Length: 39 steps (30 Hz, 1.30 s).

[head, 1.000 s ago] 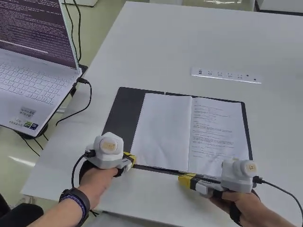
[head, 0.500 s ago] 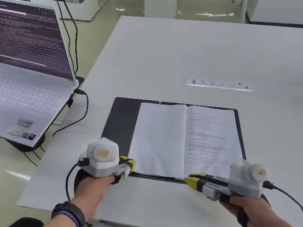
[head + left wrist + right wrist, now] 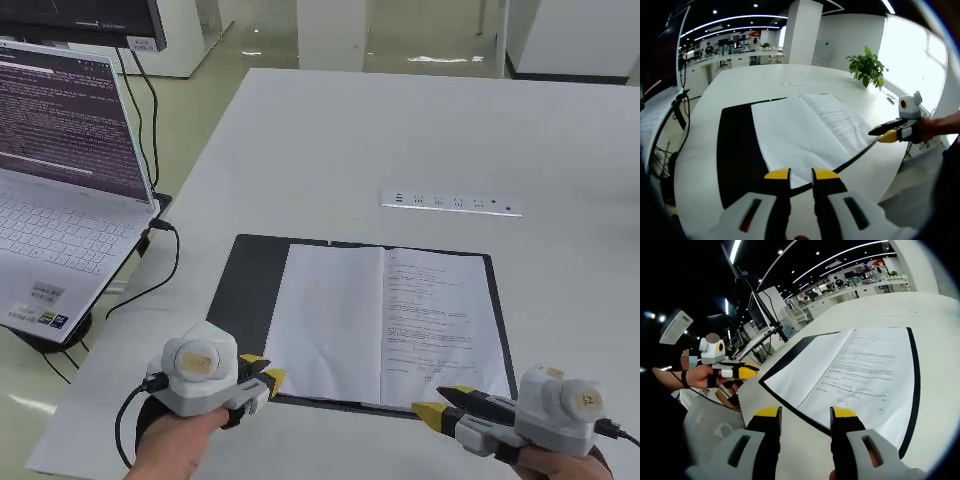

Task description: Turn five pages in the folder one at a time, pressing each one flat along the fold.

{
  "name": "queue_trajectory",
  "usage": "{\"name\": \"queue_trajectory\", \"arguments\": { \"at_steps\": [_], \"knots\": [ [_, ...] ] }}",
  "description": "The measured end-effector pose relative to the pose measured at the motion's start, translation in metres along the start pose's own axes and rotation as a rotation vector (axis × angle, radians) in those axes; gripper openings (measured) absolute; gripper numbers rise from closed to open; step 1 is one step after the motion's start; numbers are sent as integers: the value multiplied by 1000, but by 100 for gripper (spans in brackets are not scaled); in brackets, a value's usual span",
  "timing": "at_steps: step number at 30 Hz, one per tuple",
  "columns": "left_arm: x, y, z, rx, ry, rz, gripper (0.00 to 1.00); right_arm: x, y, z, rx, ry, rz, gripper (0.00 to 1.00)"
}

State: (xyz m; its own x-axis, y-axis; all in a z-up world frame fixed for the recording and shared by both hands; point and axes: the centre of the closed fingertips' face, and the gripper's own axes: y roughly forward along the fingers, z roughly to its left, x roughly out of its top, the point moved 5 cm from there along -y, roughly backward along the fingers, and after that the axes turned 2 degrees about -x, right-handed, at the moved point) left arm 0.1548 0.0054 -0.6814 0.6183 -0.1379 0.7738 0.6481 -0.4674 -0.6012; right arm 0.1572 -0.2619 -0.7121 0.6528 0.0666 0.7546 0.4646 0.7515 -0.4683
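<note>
White table (image 3: 420,120) fills most of our head view. On it lies the folder (image 3: 245,285), open flat, its black cover showing as a wide band on the left and a thin border round the rest. Two pages face up: a blank sheet (image 3: 325,320) left of the fold and a printed sheet (image 3: 440,310) right of it, both lying flat. Well past the folder's far edge we see a white power strip (image 3: 450,203) on the table. A laptop (image 3: 60,230) stands open to the left of the table, its screen full of text. A black cable (image 3: 160,265) runs from its side down past the table edge.

We hold the left gripper (image 3: 262,371) just beside the folder's near left corner, over bare table. Its yellow-tipped jaws stand a narrow gap apart with nothing between them. The right gripper (image 3: 440,401) is at the folder's near right corner, jaws pointing left along the near edge. They are spread wider and also hold nothing. Whether the upper jaw touches the printed sheet we cannot tell.

From the left gripper view a potted plant (image 3: 867,70) stands beyond the table. From the right gripper view the folder's near edge runs across just ahead of the spread jaws.
</note>
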Motion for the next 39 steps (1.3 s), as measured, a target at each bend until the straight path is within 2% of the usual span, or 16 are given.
{"name": "queue_trajectory", "arguments": {
  "at_steps": [9,14,19,26,32,39],
  "knots": [
    [12,-11,-5,1,42,-19,20,14,-20,-6,-57,-13,-44,45],
    [24,-18,-1,23,65,-28,27,22,-32,-8,-82,-22,-80,47],
    [39,-25,2,31,99,-48,30,27,-43,-10,-106,-42,-86,50],
    [56,-38,4,44,132,-79,35,38,-61,-15,-142,-37,-134,55],
    [62,-48,5,59,136,-100,39,43,-76,-13,-174,-62,-140,59],
    [59,-58,7,72,123,-105,45,49,-92,-16,-211,-63,-178,62]
  ]
}}
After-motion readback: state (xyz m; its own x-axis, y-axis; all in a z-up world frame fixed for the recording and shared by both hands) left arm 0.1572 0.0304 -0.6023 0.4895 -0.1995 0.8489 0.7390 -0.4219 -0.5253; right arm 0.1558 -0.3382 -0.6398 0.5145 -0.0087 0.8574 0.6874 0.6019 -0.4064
